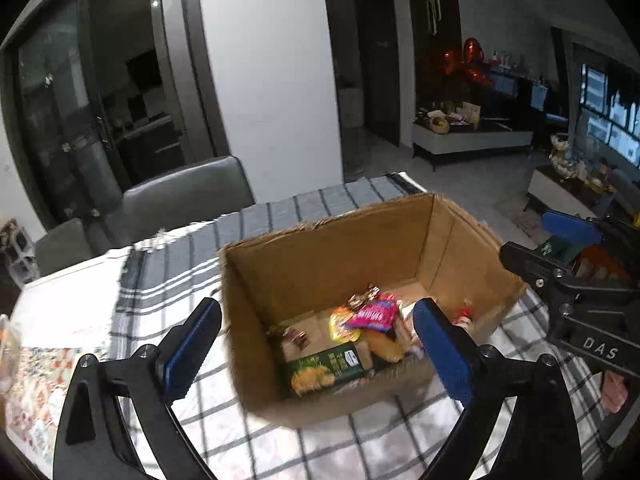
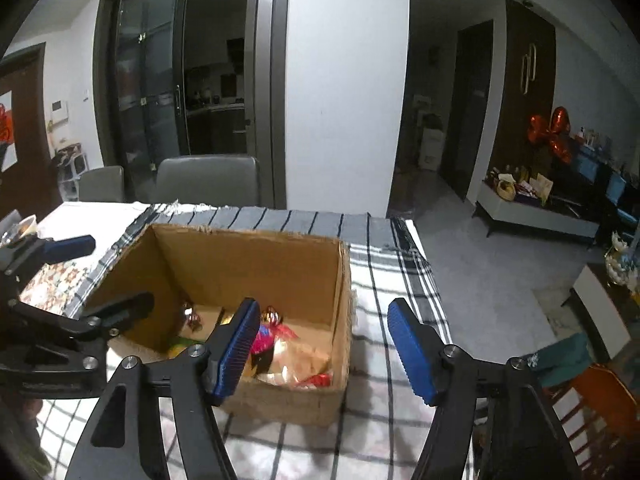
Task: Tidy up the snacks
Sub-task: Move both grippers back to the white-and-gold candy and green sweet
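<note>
An open cardboard box [image 1: 256,320] stands on the checked tablecloth; it also shows in the right wrist view [image 2: 280,256]. Inside lie several snack packets: a green packet [image 1: 324,368], a pink packet [image 1: 374,314], a yellow one [image 1: 340,326] and clear-wrapped ones [image 2: 296,364]. My left gripper [image 1: 316,340] is open and empty, above the box's near left corner. My right gripper [image 2: 320,344] is open and empty, astride the box's right wall. Each gripper shows in the other's view: the right gripper [image 1: 560,240] at the right edge, the left gripper [image 2: 72,276] at the left edge.
The table [image 1: 68,292] carries a checked cloth [image 2: 384,280] and a patterned mat [image 1: 36,384] at the left. Grey chairs [image 2: 208,180] stand behind the table. An orange chair [image 2: 600,400] is at the near right. The table edge drops to the floor on the right.
</note>
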Demonstrator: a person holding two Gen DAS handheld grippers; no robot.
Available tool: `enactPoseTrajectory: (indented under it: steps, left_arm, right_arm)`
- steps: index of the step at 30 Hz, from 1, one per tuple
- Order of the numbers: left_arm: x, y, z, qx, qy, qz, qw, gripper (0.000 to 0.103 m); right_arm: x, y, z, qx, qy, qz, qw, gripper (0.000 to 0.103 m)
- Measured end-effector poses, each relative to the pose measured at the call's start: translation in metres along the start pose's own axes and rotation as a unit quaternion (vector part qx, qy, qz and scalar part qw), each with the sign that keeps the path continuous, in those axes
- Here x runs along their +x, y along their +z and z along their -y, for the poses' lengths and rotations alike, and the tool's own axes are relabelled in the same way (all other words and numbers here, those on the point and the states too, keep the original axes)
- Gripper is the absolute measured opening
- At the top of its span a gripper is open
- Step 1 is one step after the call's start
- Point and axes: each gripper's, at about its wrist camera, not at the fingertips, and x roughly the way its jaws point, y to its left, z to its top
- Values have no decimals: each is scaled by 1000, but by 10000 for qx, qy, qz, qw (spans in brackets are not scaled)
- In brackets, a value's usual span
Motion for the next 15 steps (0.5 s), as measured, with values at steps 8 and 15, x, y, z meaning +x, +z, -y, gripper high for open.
enactPoseTrajectory:
  steps: [8, 15]
  left_arm:
    - [-48, -43, 8, 405, 196, 96, 9989, 97]
    - [-80, -91, 15, 525, 226, 79, 9983, 93]
  right_arm:
    - [-37, -44, -30, -322, 540, -14, 9980, 67]
    - [-53, -84, -55, -532, 1051, -308, 9926, 67]
